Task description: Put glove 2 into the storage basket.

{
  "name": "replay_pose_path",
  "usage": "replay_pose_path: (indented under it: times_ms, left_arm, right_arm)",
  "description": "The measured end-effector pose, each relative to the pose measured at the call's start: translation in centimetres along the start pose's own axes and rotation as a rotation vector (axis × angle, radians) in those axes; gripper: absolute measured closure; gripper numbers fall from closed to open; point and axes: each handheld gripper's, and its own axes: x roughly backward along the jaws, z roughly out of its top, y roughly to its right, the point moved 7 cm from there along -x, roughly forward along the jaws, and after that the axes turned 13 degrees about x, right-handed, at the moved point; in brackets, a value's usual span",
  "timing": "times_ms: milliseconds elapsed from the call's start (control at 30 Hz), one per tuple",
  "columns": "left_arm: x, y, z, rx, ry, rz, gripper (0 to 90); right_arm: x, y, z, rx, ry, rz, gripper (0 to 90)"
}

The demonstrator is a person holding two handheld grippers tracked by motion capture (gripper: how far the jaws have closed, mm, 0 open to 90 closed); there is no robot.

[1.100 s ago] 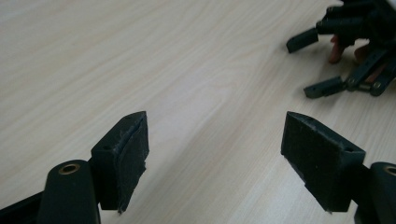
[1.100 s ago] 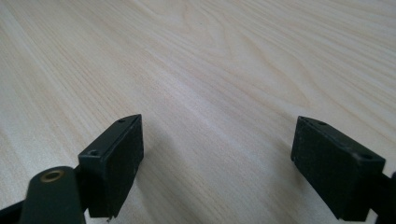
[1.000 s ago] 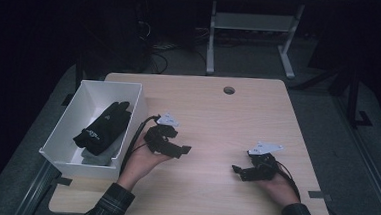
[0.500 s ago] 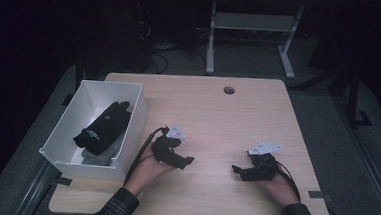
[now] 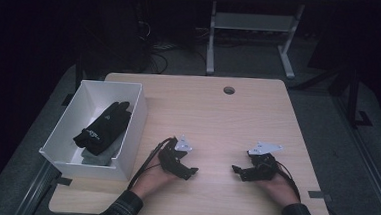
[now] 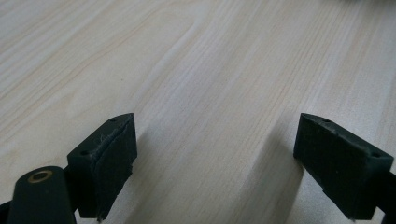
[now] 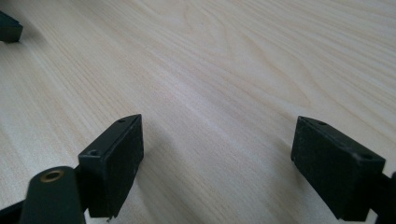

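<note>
A black glove lies in the white box at the table's left, on something grey. My left gripper rests low on the wooden table, right of the box, pointing right. Its jaws have just been opening and now stand wide in the left gripper view, with bare wood between them. My right gripper sits near the front right, pointing left toward the other one. It is open over bare wood. The two grippers face each other a short gap apart.
A round cable hole sits near the table's far edge. Behind the table stand a white metal frame and cables on a dark floor. A tip of the left gripper's jaw shows in the right gripper view's top left corner.
My left hand has come down and toward the front edge, away from the box, and now lies low on the table. The right hand has stayed where it was.
</note>
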Motion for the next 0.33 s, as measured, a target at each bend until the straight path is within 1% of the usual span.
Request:
replay_pose_path:
  times_ms: [33,67,100,167,200,333]
  left_arm:
    - [0.00,0.00,0.00,0.000,0.000,0.000,12.6]
    - [0.00,-0.05,-0.12,-0.004,0.022,-0.008,12.6]
    - [-0.01,-0.09,-0.17,-0.006,0.033,-0.013,12.6]
    - [-0.01,-0.09,-0.22,-0.006,0.040,-0.017,12.6]
    - [-0.03,-0.11,-0.26,-0.008,0.055,-0.023,12.6]
    - [-0.04,-0.11,-0.28,-0.009,0.058,-0.025,12.6]
  right_arm:
    - [0.00,0.00,0.00,0.000,0.000,0.000,16.9]
    - [0.00,0.00,0.00,0.000,0.000,0.000,16.9]
    - [0.00,0.00,0.00,0.001,0.000,0.000,16.9]
    - [0.00,0.00,0.00,0.001,0.000,0.000,16.9]
    - [0.00,-0.01,0.00,0.002,0.000,0.001,16.9]
    - [0.00,-0.03,0.01,0.003,0.000,0.001,16.9]
